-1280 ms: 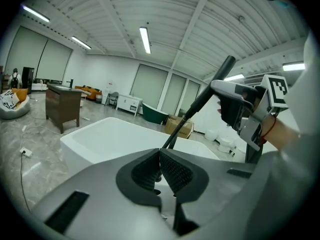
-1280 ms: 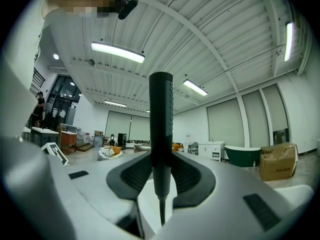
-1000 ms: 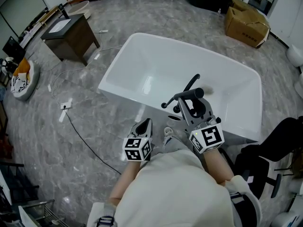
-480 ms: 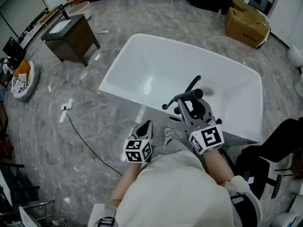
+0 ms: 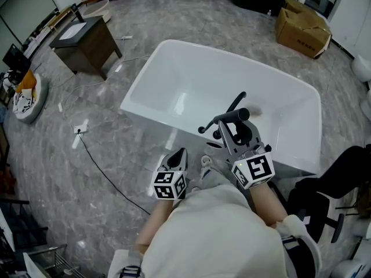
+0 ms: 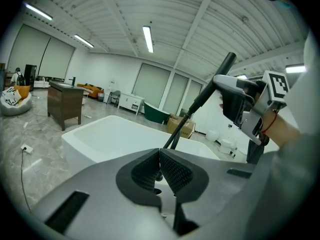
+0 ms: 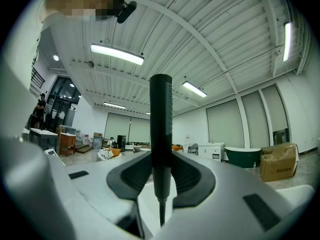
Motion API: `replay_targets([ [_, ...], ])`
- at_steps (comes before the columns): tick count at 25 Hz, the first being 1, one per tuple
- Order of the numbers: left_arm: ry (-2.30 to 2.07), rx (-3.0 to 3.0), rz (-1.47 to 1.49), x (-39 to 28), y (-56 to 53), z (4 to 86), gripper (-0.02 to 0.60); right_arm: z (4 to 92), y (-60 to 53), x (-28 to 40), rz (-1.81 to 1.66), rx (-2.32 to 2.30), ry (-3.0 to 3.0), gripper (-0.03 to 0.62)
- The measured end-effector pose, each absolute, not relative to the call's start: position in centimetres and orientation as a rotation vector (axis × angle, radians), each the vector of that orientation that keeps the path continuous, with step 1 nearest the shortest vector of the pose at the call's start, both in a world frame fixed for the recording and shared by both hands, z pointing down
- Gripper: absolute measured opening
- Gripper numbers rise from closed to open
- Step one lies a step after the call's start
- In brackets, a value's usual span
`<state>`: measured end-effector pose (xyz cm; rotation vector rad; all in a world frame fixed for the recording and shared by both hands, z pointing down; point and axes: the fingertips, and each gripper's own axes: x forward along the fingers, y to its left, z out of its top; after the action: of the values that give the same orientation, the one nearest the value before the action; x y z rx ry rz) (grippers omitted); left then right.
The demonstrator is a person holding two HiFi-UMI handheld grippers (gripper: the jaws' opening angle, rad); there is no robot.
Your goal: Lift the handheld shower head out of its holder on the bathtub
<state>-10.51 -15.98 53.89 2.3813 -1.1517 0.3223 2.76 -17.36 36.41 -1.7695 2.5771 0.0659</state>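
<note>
My right gripper (image 5: 234, 124) is shut on the slim black shower head (image 5: 227, 119), holding it above the near rim of the white bathtub (image 5: 146, 106). In the right gripper view the shower head (image 7: 161, 115) stands upright between the pads, with my right gripper (image 7: 161, 176) closed on its lower part. The left gripper view shows the shower head (image 6: 220, 72) raised at the upper right, and its dark hose (image 6: 181, 128) runs down toward the tub (image 6: 100, 134). My left gripper (image 5: 178, 153) rests by the rim, its pads (image 6: 172, 171) together with nothing between them. A chrome fitting (image 5: 206, 161) sits on the rim between the grippers.
A dark wooden cabinet (image 5: 87, 42) stands on the floor at the far left, and a cardboard box (image 5: 301, 28) at the far right. A black cable (image 5: 104, 175) crosses the grey floor left of me. A black chair (image 5: 333, 181) is close at the right.
</note>
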Motion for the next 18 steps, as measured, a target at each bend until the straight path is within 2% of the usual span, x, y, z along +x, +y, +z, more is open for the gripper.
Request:
replay_targets([
  [18, -1.142, 2.371, 0.328, -9.78, -16.04, 54.23, 0.02, 36.67, -17.81, 3.37, 0.048, -1.783, 2.592, 0.127],
])
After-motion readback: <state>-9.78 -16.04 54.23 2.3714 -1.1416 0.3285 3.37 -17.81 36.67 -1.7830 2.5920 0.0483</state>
